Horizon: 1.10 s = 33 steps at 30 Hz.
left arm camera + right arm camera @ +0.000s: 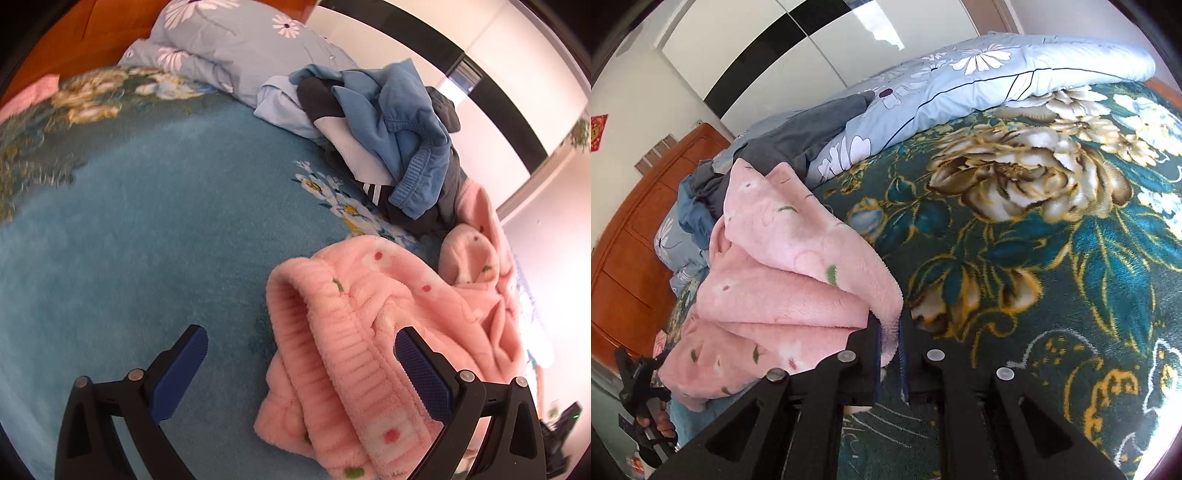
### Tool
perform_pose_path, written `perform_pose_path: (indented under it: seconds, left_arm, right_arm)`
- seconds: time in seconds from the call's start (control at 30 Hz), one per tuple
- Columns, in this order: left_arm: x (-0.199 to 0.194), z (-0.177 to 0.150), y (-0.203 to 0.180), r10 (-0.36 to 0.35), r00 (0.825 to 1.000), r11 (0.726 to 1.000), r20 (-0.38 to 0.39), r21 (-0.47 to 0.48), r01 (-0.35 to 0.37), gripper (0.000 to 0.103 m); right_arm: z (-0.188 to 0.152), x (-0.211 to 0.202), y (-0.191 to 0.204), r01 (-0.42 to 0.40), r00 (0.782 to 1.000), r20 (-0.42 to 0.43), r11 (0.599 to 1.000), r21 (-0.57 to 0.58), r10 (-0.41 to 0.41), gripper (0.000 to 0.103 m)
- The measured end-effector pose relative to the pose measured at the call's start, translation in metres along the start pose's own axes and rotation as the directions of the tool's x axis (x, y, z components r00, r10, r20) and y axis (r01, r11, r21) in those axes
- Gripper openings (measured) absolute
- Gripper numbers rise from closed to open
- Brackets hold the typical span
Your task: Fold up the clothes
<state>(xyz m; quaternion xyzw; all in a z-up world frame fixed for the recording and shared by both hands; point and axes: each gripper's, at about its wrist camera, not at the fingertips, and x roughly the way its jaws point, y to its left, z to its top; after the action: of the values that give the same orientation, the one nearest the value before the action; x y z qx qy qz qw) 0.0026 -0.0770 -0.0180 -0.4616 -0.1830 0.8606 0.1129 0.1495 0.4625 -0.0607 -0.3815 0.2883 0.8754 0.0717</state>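
A pink fleece garment (373, 332) lay crumpled on a bed covered by a teal floral blanket (147, 229), its ribbed cuff end nearest the left gripper (301, 373), whose blue-padded jaws stood spread wide, one pad over bare blanket and the other over the pink fleece without closing on anything. At the garment's far end, the right gripper (889, 354) was pressed together on a thin edge of the same pink fleece garment (783, 280), pinching the hem between its pads so the cloth draped away from it in soft folds. Beyond the garment sat a heap of unfolded clothes (399, 125) (blue sweatshirt fabric, dark pieces, a striped trim), touching the pink fleece on its far side. Behind that heap lay a pale blue daisy-print quilt (979, 74), bunched along the blanket's edge. A wooden headboard (635, 236) rose past the clothes, beside a white wardrobe with a black band (768, 40).
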Motion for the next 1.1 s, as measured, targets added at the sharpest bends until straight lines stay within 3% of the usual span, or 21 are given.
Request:
perform_pose_path:
  seconds: [0.1, 0.17, 0.27, 0.47, 0.57, 0.7, 0.8, 0.93, 1.0, 1.03, 1.1]
  left_arm:
    - [0.006, 0.005, -0.002, 0.018, 1.000, 0.999, -0.010, 0.030, -0.018, 0.103]
    - [0.013, 0.007, -0.005, 0.025, 1.000, 0.999, -0.019, 0.035, -0.024, 0.103]
    - [0.022, 0.009, -0.009, 0.020, 0.999, 0.999, -0.044, 0.036, -0.018, 0.103]
    - [0.025, 0.010, -0.009, -0.003, 0.999, 1.000, -0.046, 0.008, 0.003, 0.100]
    - [0.025, 0.013, -0.009, -0.011, 0.999, 1.000, -0.047, 0.009, 0.011, 0.094]
    - [0.026, 0.017, -0.008, -0.027, 0.998, 1.000, -0.050, 0.005, 0.027, 0.085]
    - [0.028, 0.018, -0.004, -0.043, 0.997, 0.999, -0.064, -0.018, 0.042, 0.070]
    - [0.027, 0.017, 0.001, -0.052, 0.996, 0.998, -0.069, -0.047, 0.049, 0.055]
    - [0.024, 0.017, 0.002, -0.061, 0.996, 0.997, -0.065, -0.058, 0.058, 0.046]
    - [0.022, 0.018, 0.003, -0.066, 0.996, 0.996, -0.060, -0.062, 0.062, 0.040]
    - [0.017, 0.018, 0.003, -0.075, 0.996, 0.995, -0.051, -0.072, 0.071, 0.026]
  right_arm:
    - [-0.004, -0.019, 0.012, 0.109, 0.993, 0.043, 0.992, -0.065, -0.106, 0.016]
    - [-0.003, -0.029, 0.022, 0.144, 0.987, 0.086, 0.983, -0.111, -0.135, 0.027]
    - [0.020, -0.022, 0.059, 0.102, 0.990, 0.117, 0.971, -0.215, -0.078, 0.032]
    - [0.069, 0.058, 0.146, -0.023, 0.997, 0.057, 0.924, -0.382, 0.049, 0.044]
    - [0.095, 0.099, 0.168, 0.036, 0.998, 0.063, 0.920, -0.390, -0.012, 0.044]
    - [0.128, 0.139, 0.160, 0.098, 0.995, 0.058, 0.949, -0.298, -0.085, 0.044]
    - [0.141, 0.163, 0.137, 0.037, 0.999, -0.028, 0.989, -0.146, -0.042, 0.044]
    - [0.144, 0.175, 0.113, -0.046, 0.994, -0.095, 0.999, 0.019, 0.048, 0.043]
    - [0.142, 0.173, 0.106, -0.094, 0.990, -0.100, 0.993, 0.077, 0.102, 0.029]
    - [0.141, 0.169, 0.106, -0.097, 0.990, -0.097, 0.992, 0.080, 0.105, 0.014]
    - [0.140, 0.161, 0.106, -0.099, 0.990, -0.091, 0.992, 0.082, 0.106, 0.008]
